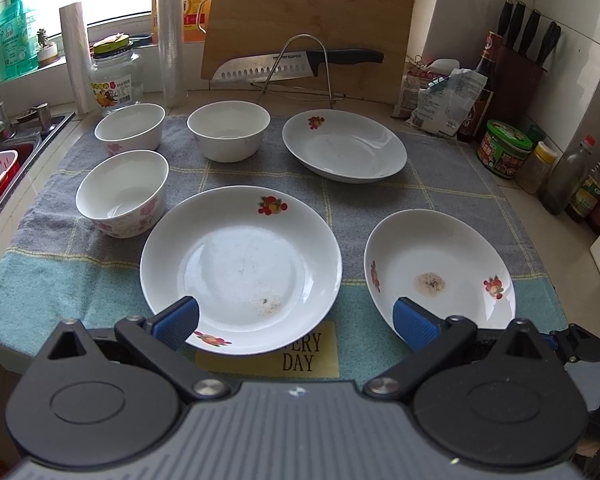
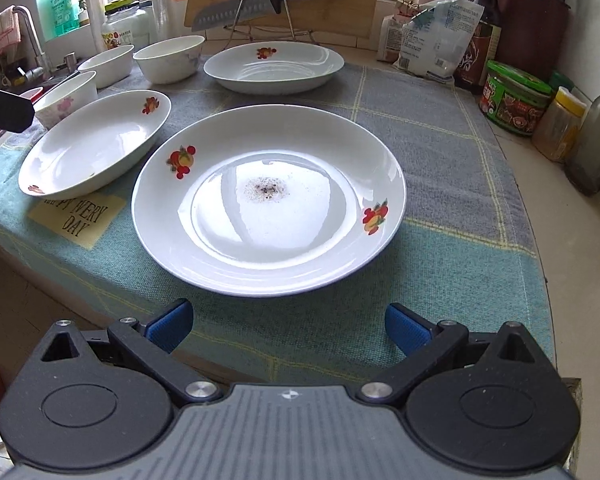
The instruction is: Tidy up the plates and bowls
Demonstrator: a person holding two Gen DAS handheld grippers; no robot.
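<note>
Three white plates with fruit prints lie on a checked towel: a near-middle plate, a near-right plate with a brown stain, and a far plate. Three white bowls stand at the left: a flowered near bowl, a far-left bowl and a far-middle bowl. My left gripper is open, hovering over the near edge of the near-middle plate. My right gripper is open just before the stained plate. The other plates sit beyond.
A wooden cutting board and a knife on a wire rack stand behind. A sink lies left. Jars and bottles, food bags and a knife block crowd the right side.
</note>
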